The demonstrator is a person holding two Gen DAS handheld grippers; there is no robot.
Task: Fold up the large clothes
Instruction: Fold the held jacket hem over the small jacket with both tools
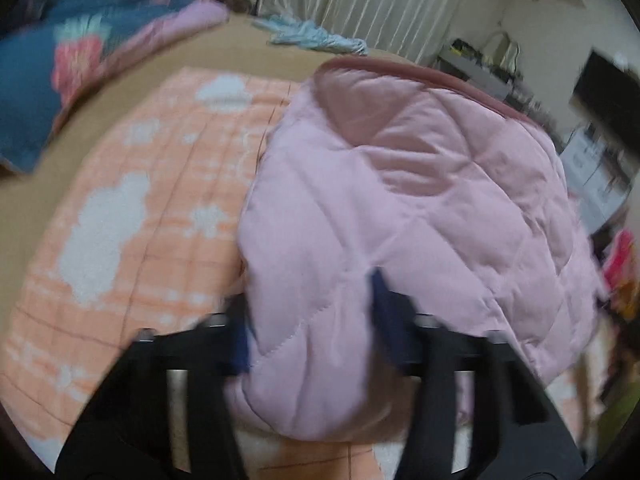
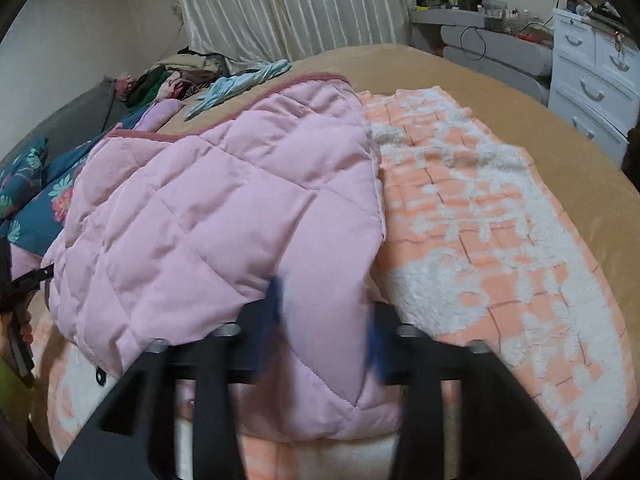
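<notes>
A pink quilted garment (image 1: 420, 184) with a darker pink trimmed edge lies on an orange-and-white fleece blanket (image 1: 140, 200) on the bed. My left gripper (image 1: 312, 320) is at the garment's near left corner. Its blue pads (image 1: 386, 312) pinch a bunched fold of the pink fabric. In the right wrist view the same pink garment (image 2: 208, 208) spreads to the left over the fleece blanket (image 2: 480, 240). My right gripper (image 2: 326, 320) is at the near right corner, and its blue pads (image 2: 276, 300) clamp the quilted edge.
A tan bed cover (image 2: 480, 80) lies under the blanket. Blue floral bedding (image 2: 32, 200) and a light blue cloth (image 2: 240, 80) lie at the far left of the bed. White drawers (image 2: 592, 68) and a cluttered grey shelf (image 2: 480, 36) stand right of the bed, with curtains (image 2: 288, 8) behind.
</notes>
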